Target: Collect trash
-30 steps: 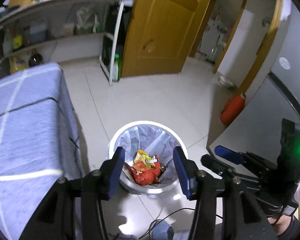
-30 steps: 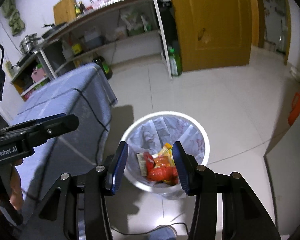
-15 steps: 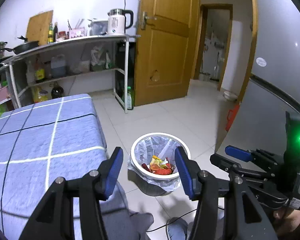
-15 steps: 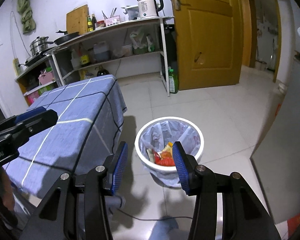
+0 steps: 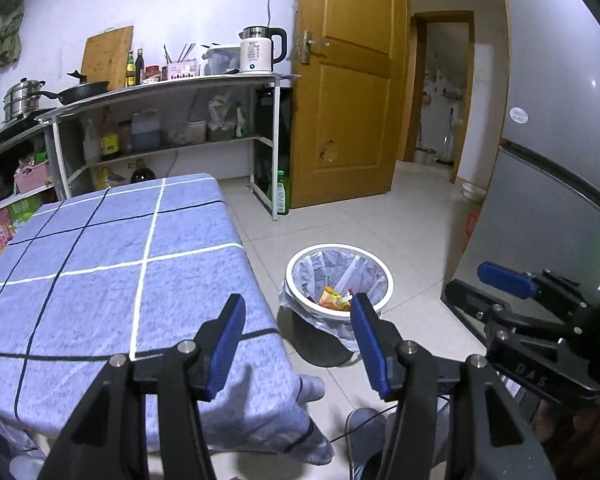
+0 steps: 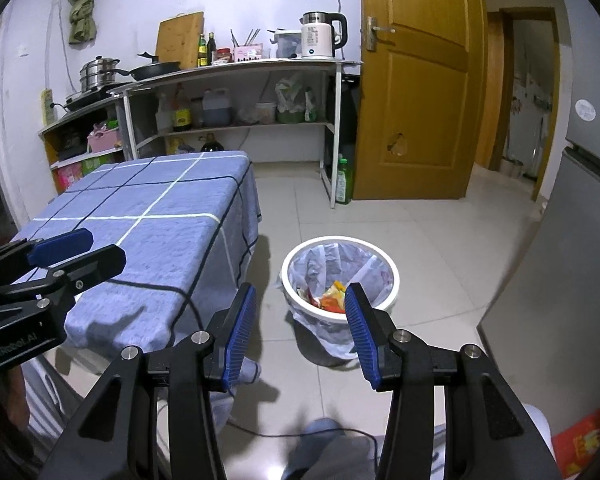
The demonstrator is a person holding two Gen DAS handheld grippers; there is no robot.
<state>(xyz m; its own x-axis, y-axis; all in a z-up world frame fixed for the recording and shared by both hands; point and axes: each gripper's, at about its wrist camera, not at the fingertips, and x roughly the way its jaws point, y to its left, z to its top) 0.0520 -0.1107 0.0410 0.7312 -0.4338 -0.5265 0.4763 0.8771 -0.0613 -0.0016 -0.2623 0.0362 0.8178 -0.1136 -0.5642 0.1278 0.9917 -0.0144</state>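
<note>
I see the trash [image 5: 334, 298] in the bin [image 5: 338, 249] beyond my left gripper [image 5: 296, 346] and right gripper [image 6: 298, 332], both spread apart, empty.

Left hand-held gripper [image 5: 296, 344] with blue pads apart and nothing between them, blue checked cloth on the desk [image 5: 112, 272], white bin [image 5: 339, 280] holding colourful wrappers [image 5: 334, 298] on tiled floor, right hand-held gripper [image 5: 488, 292] at right.

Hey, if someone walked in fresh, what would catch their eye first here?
Probably the white trash bin on the tiled floor, lined with a bag and holding bright wrappers. Left of it stands the table under a blue checked cloth. Behind, a yellow-brown door dominates the wall.
</note>
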